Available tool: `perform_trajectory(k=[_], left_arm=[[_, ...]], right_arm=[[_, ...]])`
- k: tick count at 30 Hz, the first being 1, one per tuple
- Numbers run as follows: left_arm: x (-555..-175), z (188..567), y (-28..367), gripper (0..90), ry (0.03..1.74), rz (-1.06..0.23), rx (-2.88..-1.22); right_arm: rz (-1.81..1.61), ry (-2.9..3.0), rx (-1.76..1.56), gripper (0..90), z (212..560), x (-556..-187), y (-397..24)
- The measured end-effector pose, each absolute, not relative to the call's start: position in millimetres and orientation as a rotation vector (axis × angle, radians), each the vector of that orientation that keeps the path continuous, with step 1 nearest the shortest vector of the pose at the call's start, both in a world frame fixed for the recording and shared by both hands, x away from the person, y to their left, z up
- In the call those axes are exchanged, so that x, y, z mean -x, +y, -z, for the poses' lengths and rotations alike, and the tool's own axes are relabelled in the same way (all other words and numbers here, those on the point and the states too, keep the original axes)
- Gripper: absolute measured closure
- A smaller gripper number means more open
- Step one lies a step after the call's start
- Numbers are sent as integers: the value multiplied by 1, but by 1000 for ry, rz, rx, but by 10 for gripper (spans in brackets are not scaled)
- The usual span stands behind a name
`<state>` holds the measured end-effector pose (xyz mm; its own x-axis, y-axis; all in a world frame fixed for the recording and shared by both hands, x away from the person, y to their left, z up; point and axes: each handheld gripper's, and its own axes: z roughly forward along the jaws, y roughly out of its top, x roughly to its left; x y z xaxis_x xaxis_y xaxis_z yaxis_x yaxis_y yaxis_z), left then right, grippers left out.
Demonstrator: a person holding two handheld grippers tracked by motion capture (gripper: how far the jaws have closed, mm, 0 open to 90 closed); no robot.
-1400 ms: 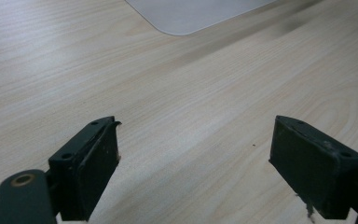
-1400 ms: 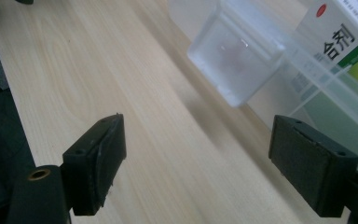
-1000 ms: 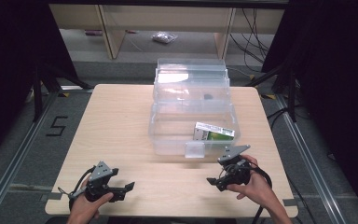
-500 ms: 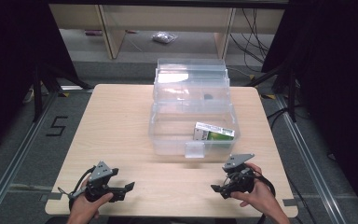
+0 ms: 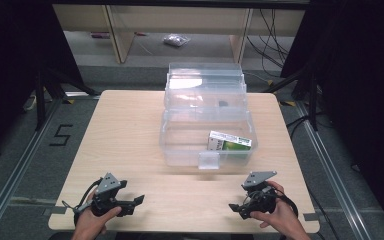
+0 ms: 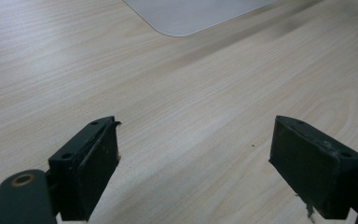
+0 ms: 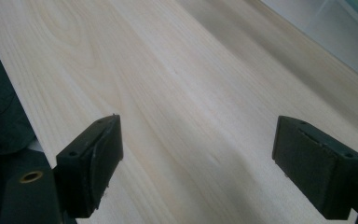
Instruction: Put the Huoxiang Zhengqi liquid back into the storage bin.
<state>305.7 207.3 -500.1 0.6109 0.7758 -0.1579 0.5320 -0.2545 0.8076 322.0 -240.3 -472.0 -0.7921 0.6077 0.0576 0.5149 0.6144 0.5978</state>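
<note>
A clear plastic bin (image 5: 180, 150) stands open in the middle of the wooden table (image 5: 125, 130), its lid (image 5: 205, 80) tipped back behind it. A green and white box (image 5: 229, 141) lies inside at the bin's right end. My left gripper (image 5: 136, 202) rests near the front left edge, pointing right, open and empty (image 6: 193, 140) over bare wood. My right gripper (image 5: 236, 209) sits near the front right edge, pointing left. Its jaws have just been opening and stand wide (image 7: 198, 140) with nothing between them.
A corner of the bin (image 6: 191, 14) shows ahead of the left gripper, and its wall (image 7: 335, 37) at the upper right of the right gripper view. Dark floor, metal rails and shelving surround the table. A small bag (image 5: 174, 40) lies on the floor beyond.
My right gripper has drawn back from the bin toward the table's front edge and sunk a little. The left gripper has stayed put.
</note>
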Motion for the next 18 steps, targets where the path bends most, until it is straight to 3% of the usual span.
perform_trajectory(k=[18], left_arm=[[-305,500,207,148,1047,-346,-1943]], right_arm=[[-878,2671,-975,171,477,-309,-250]])
